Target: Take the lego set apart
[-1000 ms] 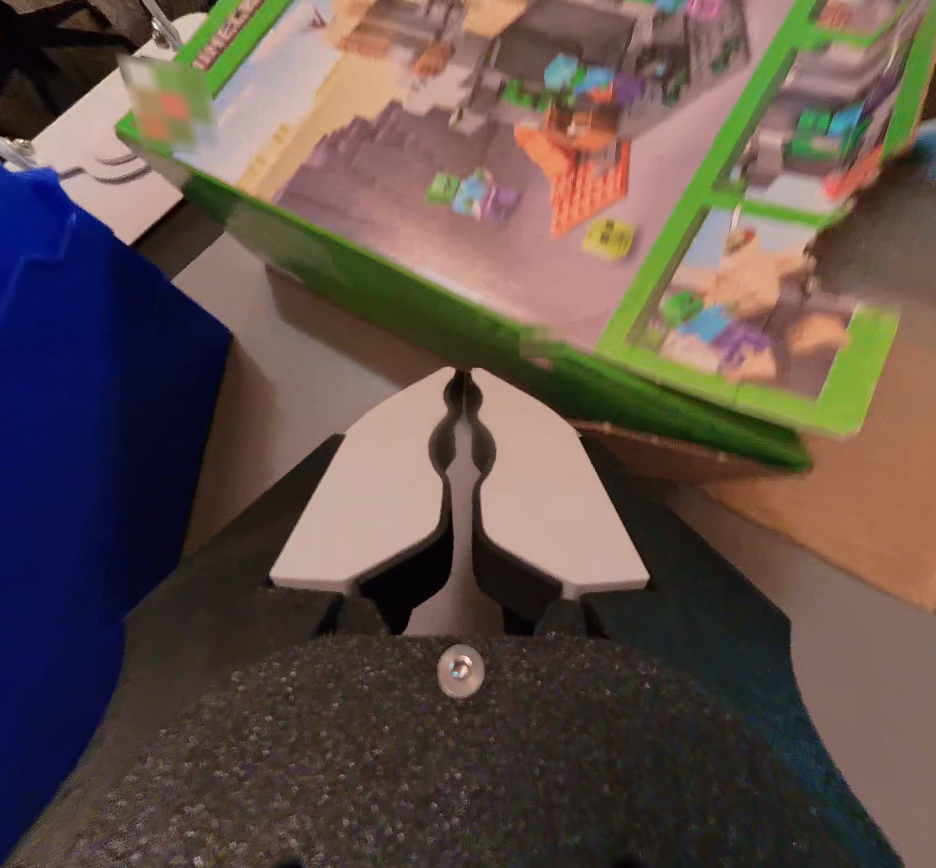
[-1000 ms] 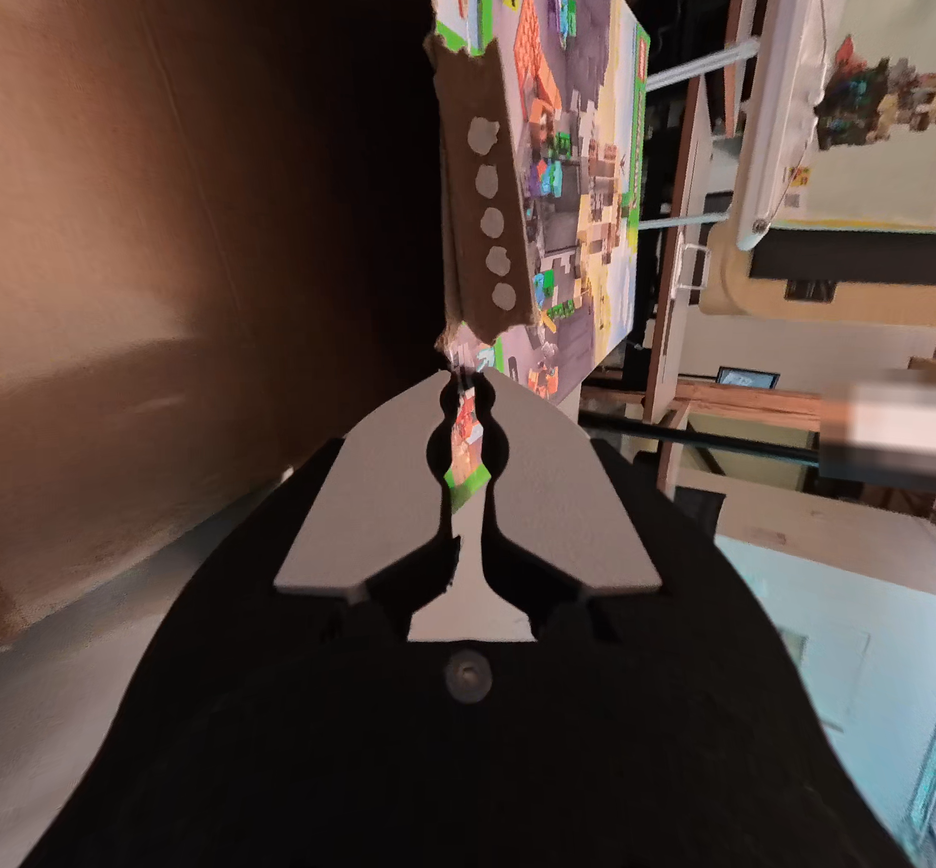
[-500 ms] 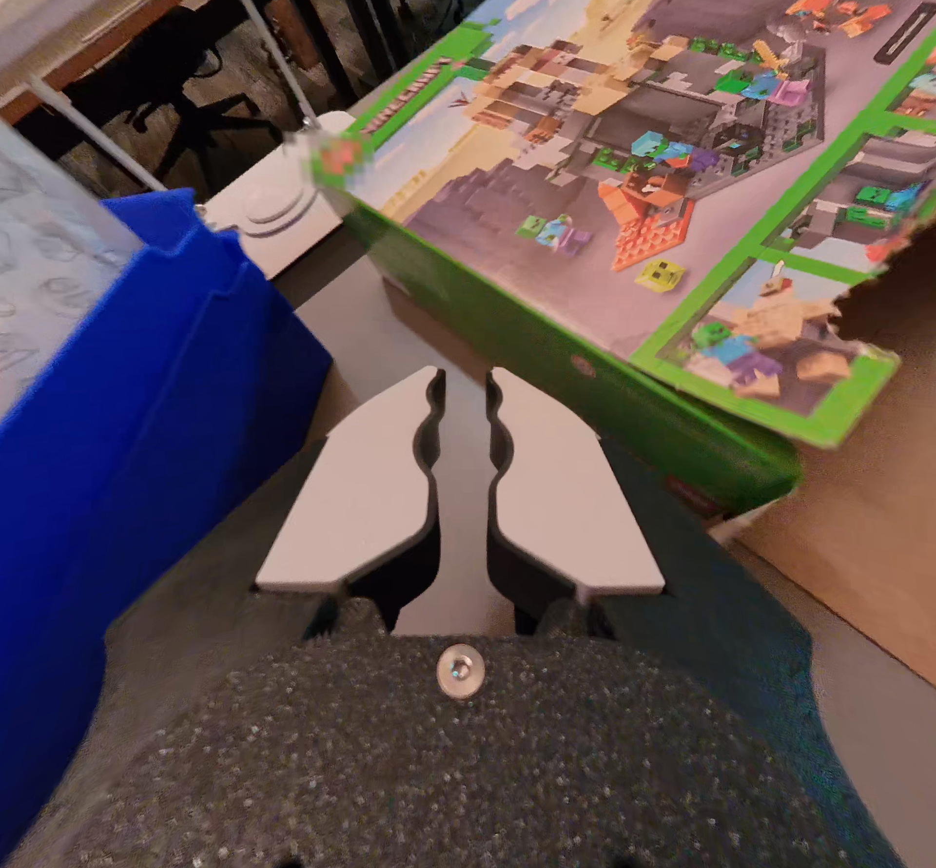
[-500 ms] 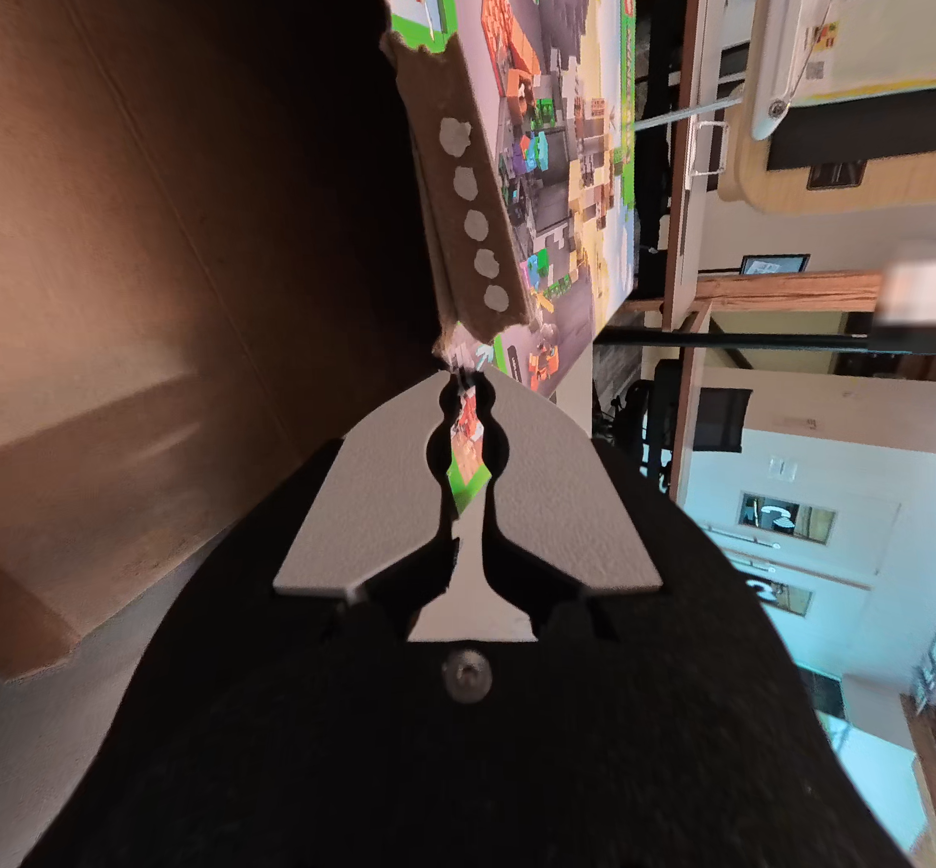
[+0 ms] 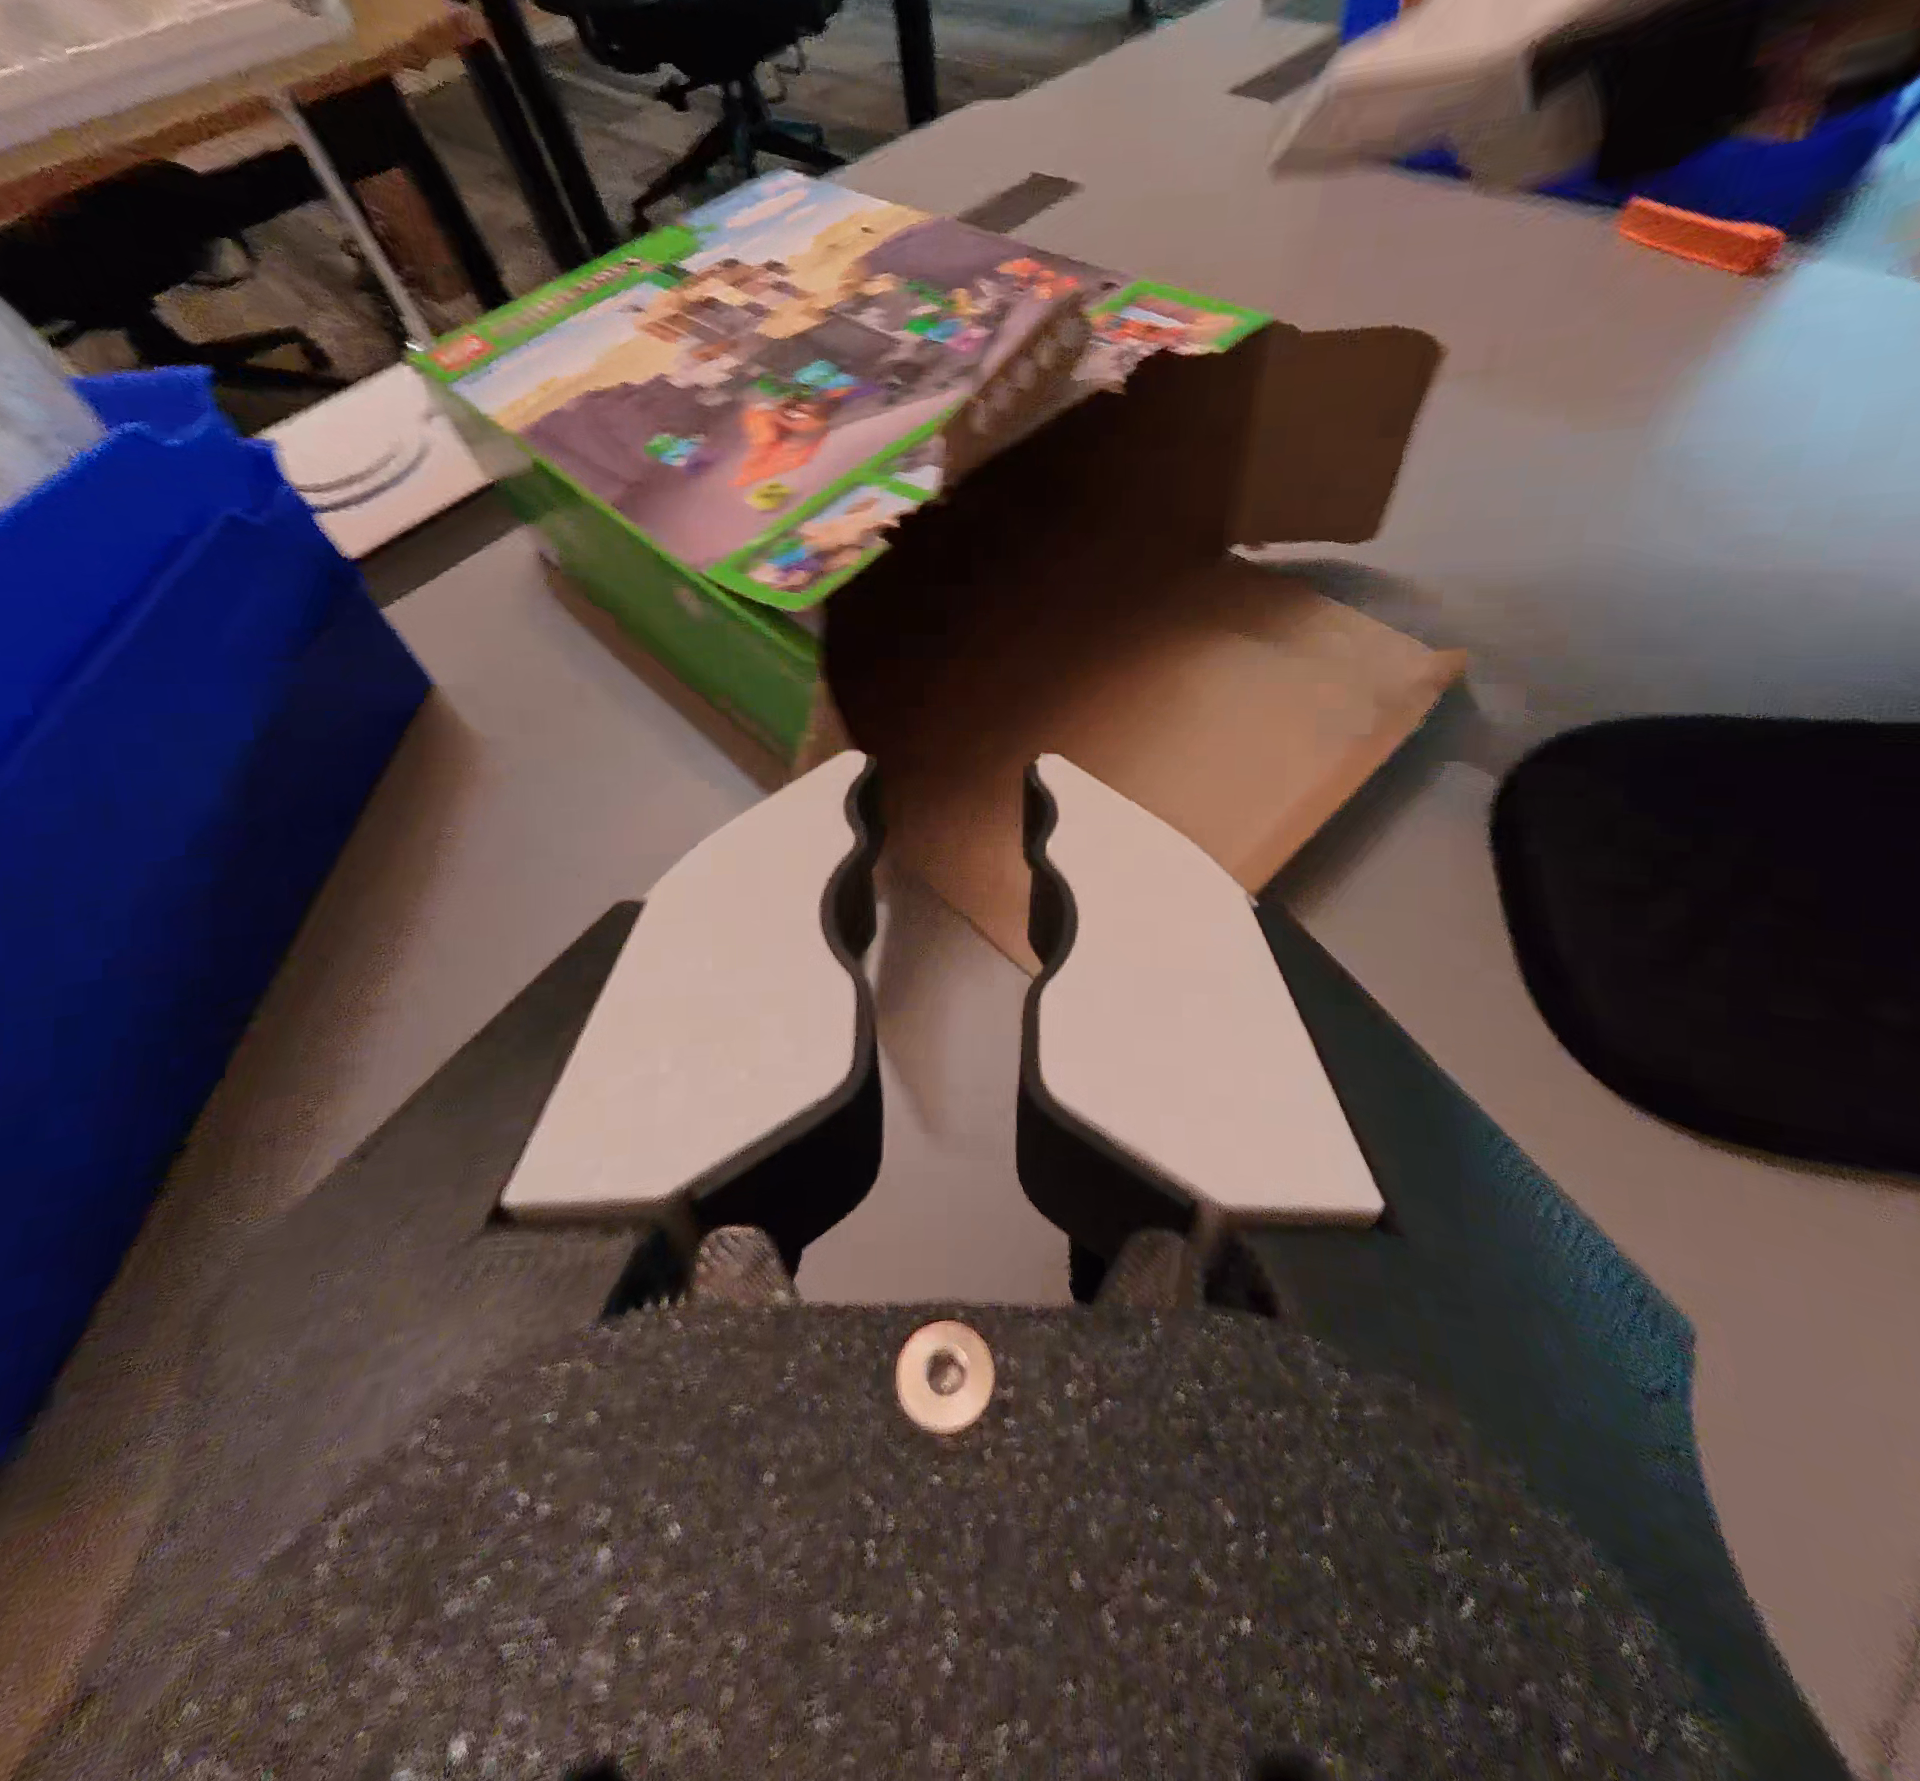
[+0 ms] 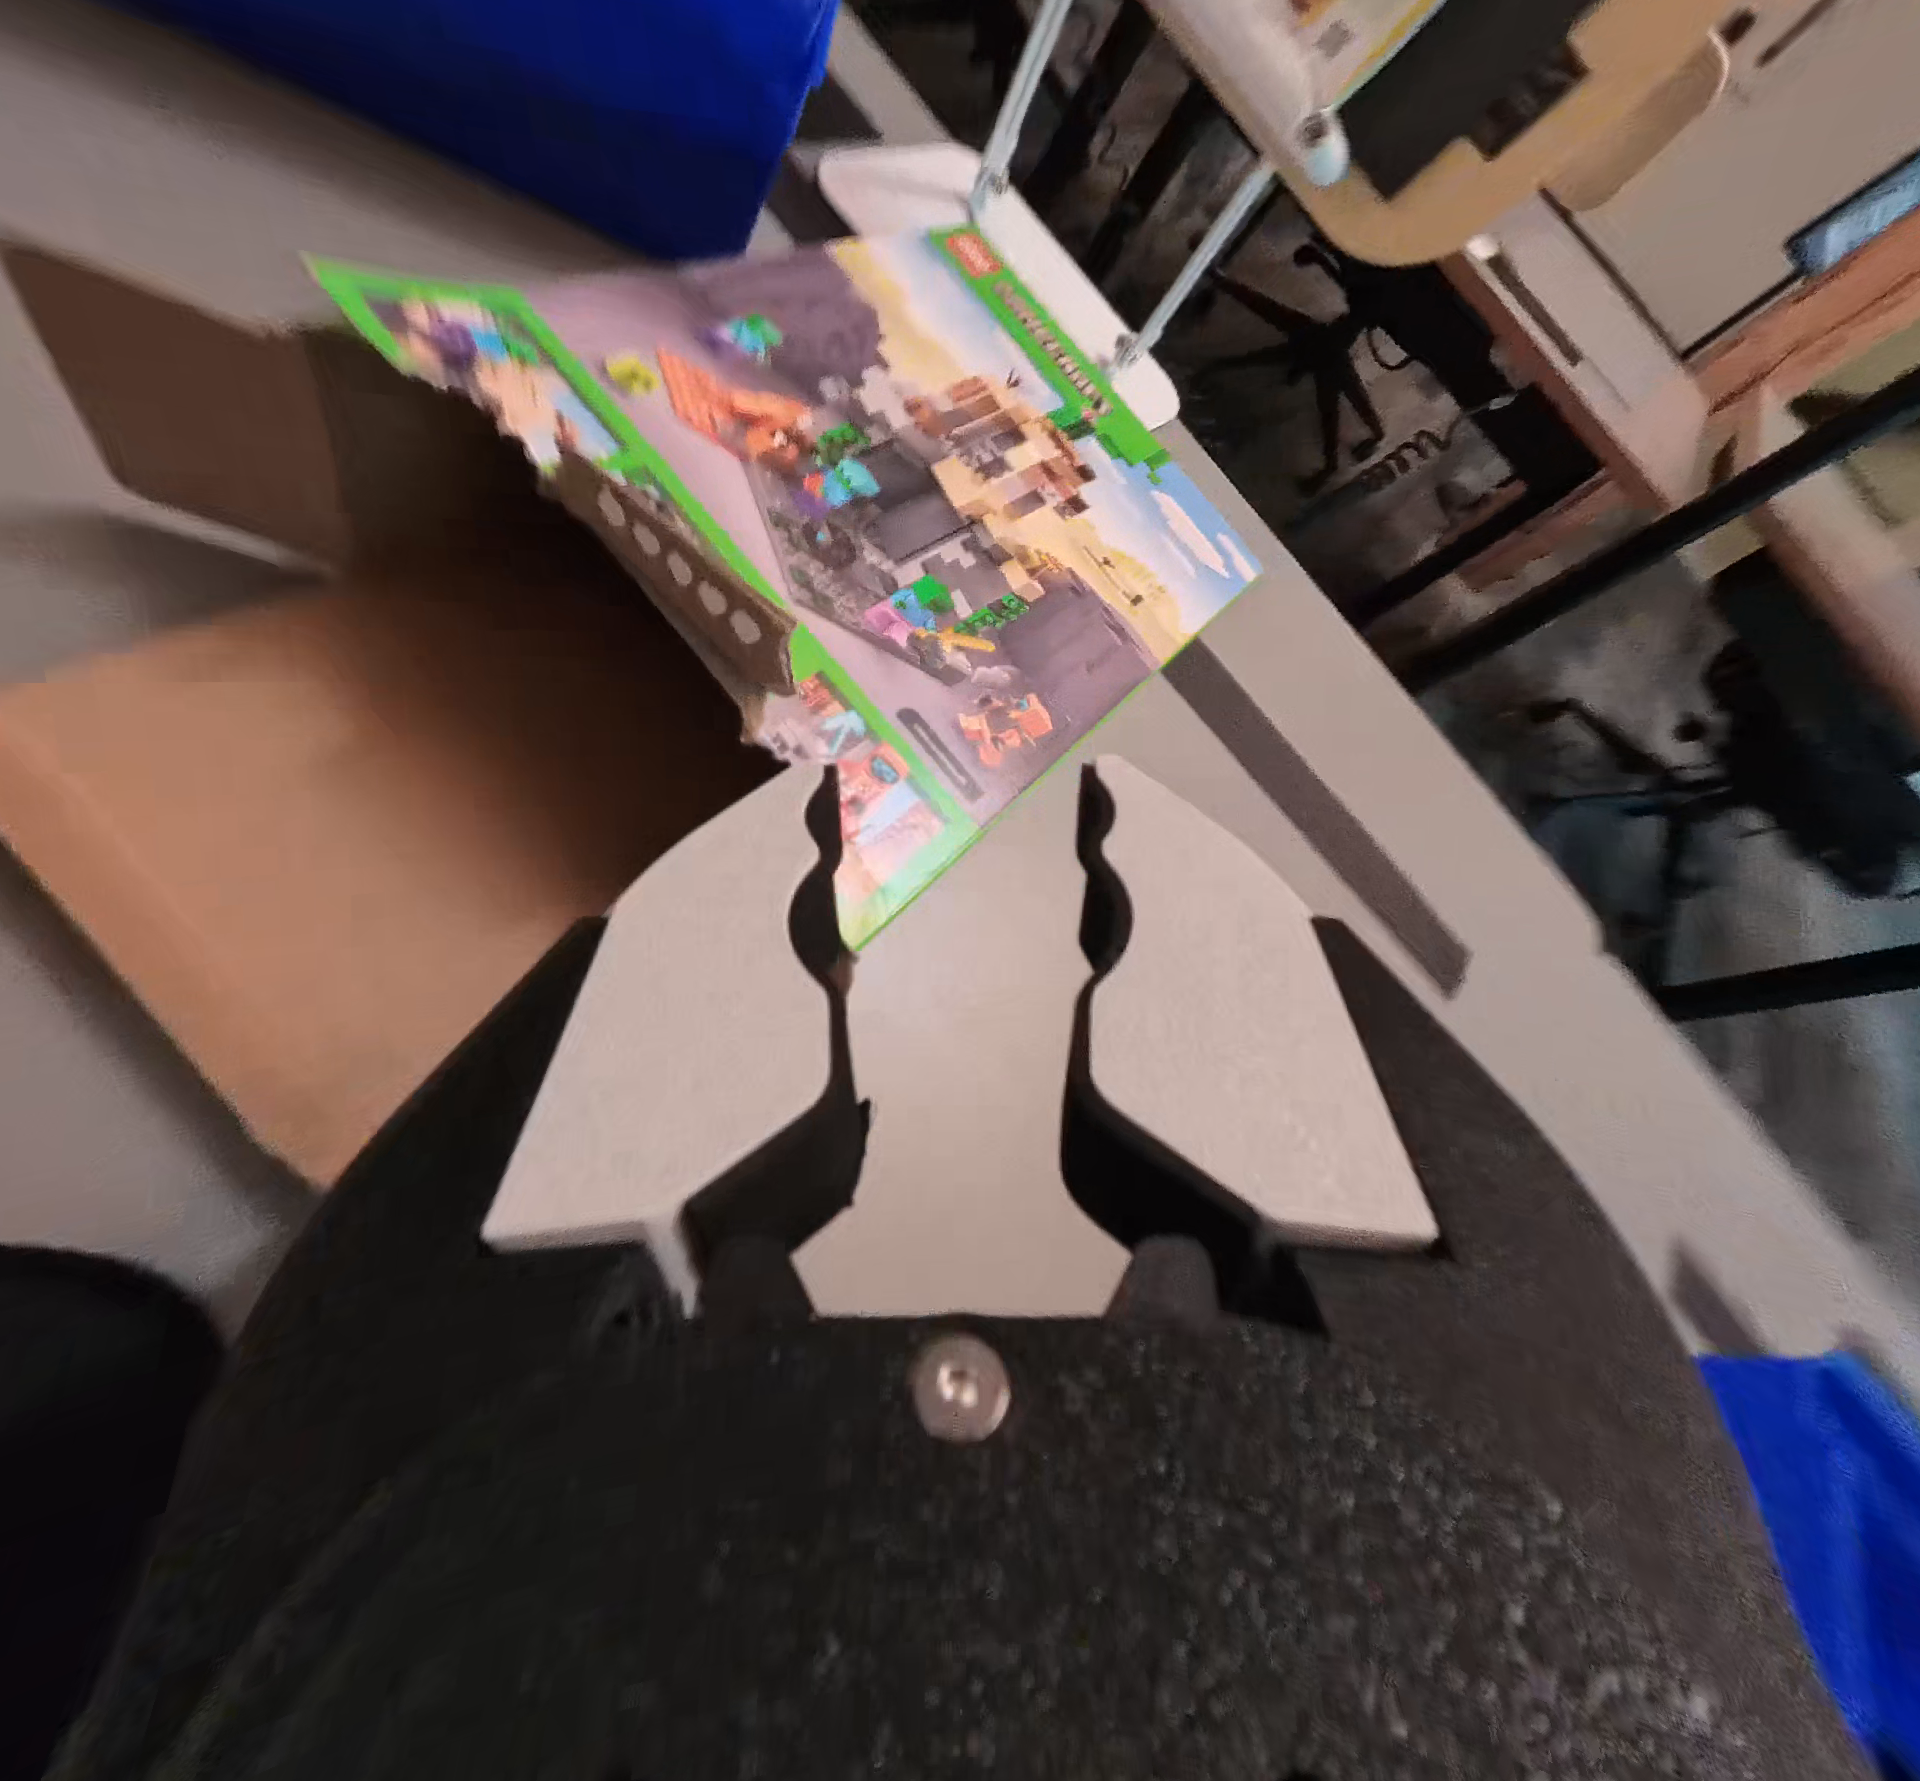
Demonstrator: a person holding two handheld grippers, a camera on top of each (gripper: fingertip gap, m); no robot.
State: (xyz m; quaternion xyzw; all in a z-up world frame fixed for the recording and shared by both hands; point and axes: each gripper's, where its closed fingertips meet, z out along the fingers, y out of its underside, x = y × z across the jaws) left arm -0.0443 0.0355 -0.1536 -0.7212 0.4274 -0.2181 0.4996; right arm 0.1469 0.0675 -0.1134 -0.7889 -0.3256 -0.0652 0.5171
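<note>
Your lego box point(image 5: 790, 443) lies open on the grey table point(image 5: 1351, 277), beside the blue bin point(image 5: 156, 744). Your left gripper point(image 5: 951, 775) and right gripper point(image 6: 956, 786) are both open, holding nothing. Next, I think, reach inside the box.

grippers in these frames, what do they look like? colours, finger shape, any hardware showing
Both match. The left gripper and right gripper each have two flat, pale grey fingers with wavy, scalloped inner edges on black mounts. The bodies are speckled black with a foam-like texture, each with one silver screw at centre. No cables or markings visible.
</note>
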